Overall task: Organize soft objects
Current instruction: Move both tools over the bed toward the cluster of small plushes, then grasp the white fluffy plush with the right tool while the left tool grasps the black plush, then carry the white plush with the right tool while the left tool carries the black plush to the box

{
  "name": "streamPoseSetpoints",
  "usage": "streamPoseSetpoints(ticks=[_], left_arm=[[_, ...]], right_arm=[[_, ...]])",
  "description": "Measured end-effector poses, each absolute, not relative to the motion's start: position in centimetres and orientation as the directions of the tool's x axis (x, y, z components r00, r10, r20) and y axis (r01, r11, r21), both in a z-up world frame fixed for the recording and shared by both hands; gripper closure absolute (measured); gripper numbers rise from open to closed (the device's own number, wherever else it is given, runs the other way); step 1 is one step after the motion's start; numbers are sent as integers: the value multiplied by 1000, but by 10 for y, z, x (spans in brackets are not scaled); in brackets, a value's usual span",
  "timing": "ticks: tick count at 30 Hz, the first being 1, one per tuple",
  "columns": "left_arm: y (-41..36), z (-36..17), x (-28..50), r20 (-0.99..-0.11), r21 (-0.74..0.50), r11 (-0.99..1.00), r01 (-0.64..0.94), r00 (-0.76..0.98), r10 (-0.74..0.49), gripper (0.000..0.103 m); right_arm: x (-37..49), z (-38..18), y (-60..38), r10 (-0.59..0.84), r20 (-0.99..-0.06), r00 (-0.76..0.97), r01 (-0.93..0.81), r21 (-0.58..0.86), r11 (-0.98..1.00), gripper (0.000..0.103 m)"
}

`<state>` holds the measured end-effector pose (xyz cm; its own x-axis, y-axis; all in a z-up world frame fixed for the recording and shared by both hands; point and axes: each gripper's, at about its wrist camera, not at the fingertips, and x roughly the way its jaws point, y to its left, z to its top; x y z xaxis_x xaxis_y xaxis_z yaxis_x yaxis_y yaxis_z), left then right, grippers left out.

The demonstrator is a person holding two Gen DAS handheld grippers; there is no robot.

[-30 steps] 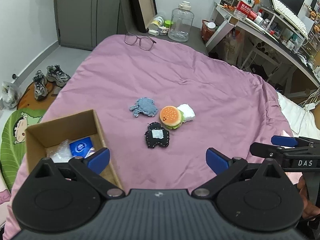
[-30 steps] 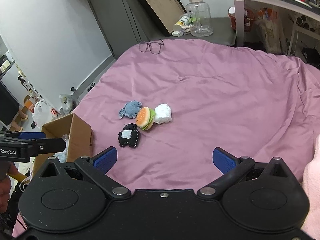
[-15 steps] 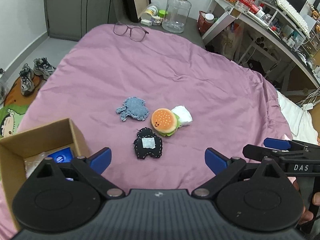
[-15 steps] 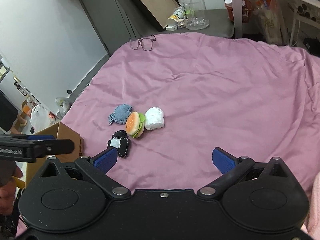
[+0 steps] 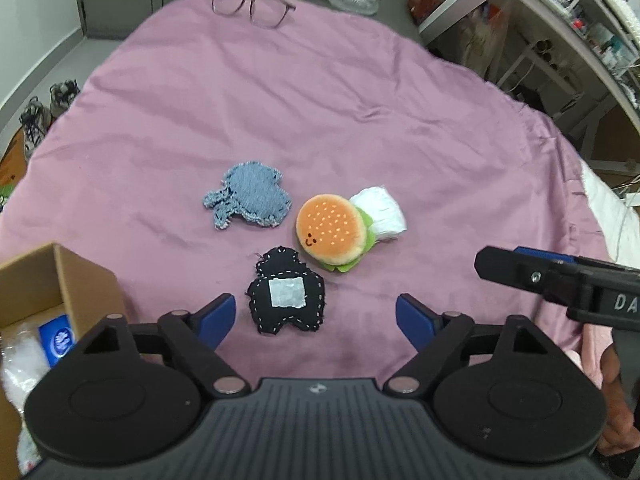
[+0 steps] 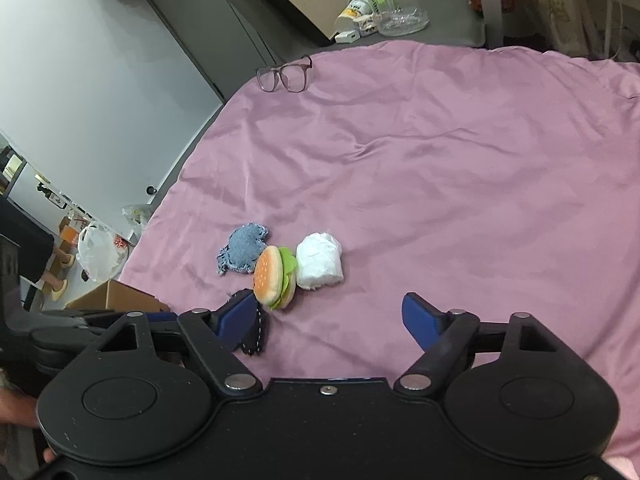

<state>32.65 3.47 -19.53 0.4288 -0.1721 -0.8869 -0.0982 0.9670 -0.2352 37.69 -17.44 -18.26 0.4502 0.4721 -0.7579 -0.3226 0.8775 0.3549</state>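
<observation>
The left gripper (image 5: 315,316) hangs over a bed covered by a pink sheet (image 5: 360,112). Its two blue fingers (image 5: 216,320) stand fairly wide apart and have just been closing; nothing is pressed between them. A black stitched felt toy (image 5: 286,292) with a pale square patch lies flat on the sheet just ahead of the gap, nearer the left finger, and no finger touches it.

The right gripper (image 6: 329,322) also has its blue fingers (image 6: 420,320) fairly wide and empty, and they too have just been closing. Only bare sheet shows in the gap between them. In the right wrist view its left finger covers part of the black toy.

Just beyond the black toy sits a plush hamburger (image 5: 332,232) with an orange bun, a small face and green lettuce. A white wrapped bundle (image 5: 380,212) touches the hamburger on its right side. A flat blue denim patch (image 5: 248,196) lies just to the left of the hamburger, apart from it in the left wrist view.

At the near left edge of the bed stands an open cardboard box (image 5: 72,280) holding a blue packet and some white plastic. A pair of glasses (image 5: 252,8) rests at the far edge of the bed, well apart from the toys. Beyond the bed are a clear jar, a cluttered desk and shoes on the floor.
</observation>
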Motion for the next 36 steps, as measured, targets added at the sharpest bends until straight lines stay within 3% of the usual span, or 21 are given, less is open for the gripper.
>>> streamPoseSetpoints(ticks=[3, 7, 13, 16, 18, 22, 26, 34, 36], left_arm=[[36, -207, 336, -897, -240, 962, -127, 409, -170, 30], [36, -222, 346, -912, -232, 962, -146, 377, -162, 31], [33, -246, 357, -932, -214, 963, -161, 330, -152, 35], [38, -251, 358, -939, -200, 961, -190, 319, -132, 51], [43, -252, 358, -938, -199, 957, -209, 324, -124, 62], [51, -251, 359, -933, -216, 951, -219, 333, -135, 68], [56, -250, 359, -926, -239, 944, -227, 346, -151, 70], [54, -235, 353, -890, -297, 935, -194, 410, -198, 75], [53, -230, 350, -882, -311, 933, -183, 420, -212, 87]], right_arm=[[387, -190, -167, 467, -768, 438, -322, 351, 879, 27], [403, -199, -159, 469, -780, 415, -320, 357, 877, 37], [426, -213, -144, 469, -791, 394, -330, 355, 875, 39], [435, -222, -136, 480, -797, 367, -323, 375, 869, 42], [437, -228, -131, 482, -803, 351, -315, 384, 868, 46], [439, -236, -121, 490, -805, 334, -312, 396, 863, 53], [443, -238, -125, 492, -797, 350, -276, 414, 867, 75], [425, -219, -135, 454, -800, 392, -282, 366, 887, 85], [419, -214, -136, 443, -800, 405, -281, 353, 893, 86]])
